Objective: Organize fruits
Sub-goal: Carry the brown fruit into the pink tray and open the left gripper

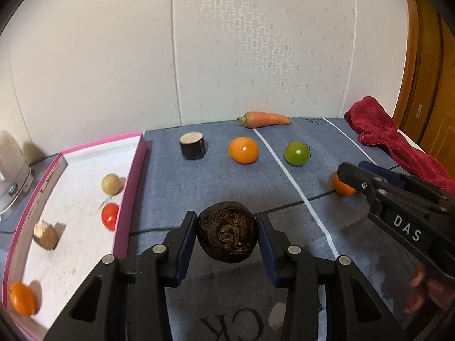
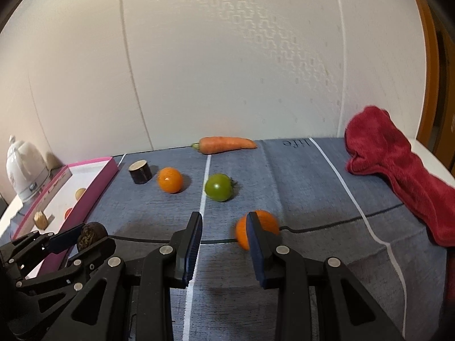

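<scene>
Left gripper is clamped on the dark wrinkled fruit, pads squeezed against both flanks and the fruit carried clear of the blue mat. This is judged to be a transfer in progress, since the pink box lies just beside it at 9 o'clock. Right gripper is held with its jaws apart and nothing between them. The near orange sits on the mat at about 1 o'clock of the tips, partly hidden behind the right-hand finger. It is probably lined up as the next pick, but contact cannot be confirmed. Four items are already parked in the box, apparently as sorted stock: a boxed orange nearest, then a beige chunk, a red tomato against the inner wall, and a beige ball. Further out on the mat, a row is left to be dealt with: a dark cut cylinder at 11 o'clock of the held fruit, a far orange at 12 and a green tomato at 1. A carrot is laid along the mat's far edge by the wall. A red towel is bunched at 2 o'clock, out of the work area. A white kettle is seen beyond the box at 10 o'clock.
</scene>
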Demonstrator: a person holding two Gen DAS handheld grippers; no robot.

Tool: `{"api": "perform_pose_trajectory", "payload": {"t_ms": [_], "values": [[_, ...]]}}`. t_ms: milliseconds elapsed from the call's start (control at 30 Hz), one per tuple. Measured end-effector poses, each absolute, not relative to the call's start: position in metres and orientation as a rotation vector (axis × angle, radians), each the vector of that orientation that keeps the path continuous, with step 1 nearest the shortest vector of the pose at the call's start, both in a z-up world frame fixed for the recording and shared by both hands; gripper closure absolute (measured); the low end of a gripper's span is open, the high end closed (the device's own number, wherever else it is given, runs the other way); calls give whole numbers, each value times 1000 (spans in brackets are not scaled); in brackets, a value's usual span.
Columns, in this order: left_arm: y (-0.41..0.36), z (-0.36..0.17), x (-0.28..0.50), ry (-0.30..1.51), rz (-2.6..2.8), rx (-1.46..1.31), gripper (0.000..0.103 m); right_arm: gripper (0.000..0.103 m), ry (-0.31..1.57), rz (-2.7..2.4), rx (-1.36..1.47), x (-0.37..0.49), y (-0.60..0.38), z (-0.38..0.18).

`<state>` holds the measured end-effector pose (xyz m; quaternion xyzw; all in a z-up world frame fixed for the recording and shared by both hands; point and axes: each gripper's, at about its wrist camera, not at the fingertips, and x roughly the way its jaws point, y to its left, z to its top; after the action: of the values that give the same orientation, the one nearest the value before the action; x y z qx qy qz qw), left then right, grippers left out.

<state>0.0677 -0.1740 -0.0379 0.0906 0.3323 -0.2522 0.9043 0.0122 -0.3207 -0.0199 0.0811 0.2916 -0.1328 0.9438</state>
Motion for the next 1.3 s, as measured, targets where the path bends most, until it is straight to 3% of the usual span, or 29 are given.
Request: {"api": "perform_pose_trajectory", "payload": {"t_ms": [867, 1300], "values": [[-86, -4, 37, 671, -492, 40, 60, 71, 635, -249, 74, 20, -304, -23], [-29, -22, 59, 730, -370, -18, 60, 71, 647, -238, 82, 23, -308, -23]]}}
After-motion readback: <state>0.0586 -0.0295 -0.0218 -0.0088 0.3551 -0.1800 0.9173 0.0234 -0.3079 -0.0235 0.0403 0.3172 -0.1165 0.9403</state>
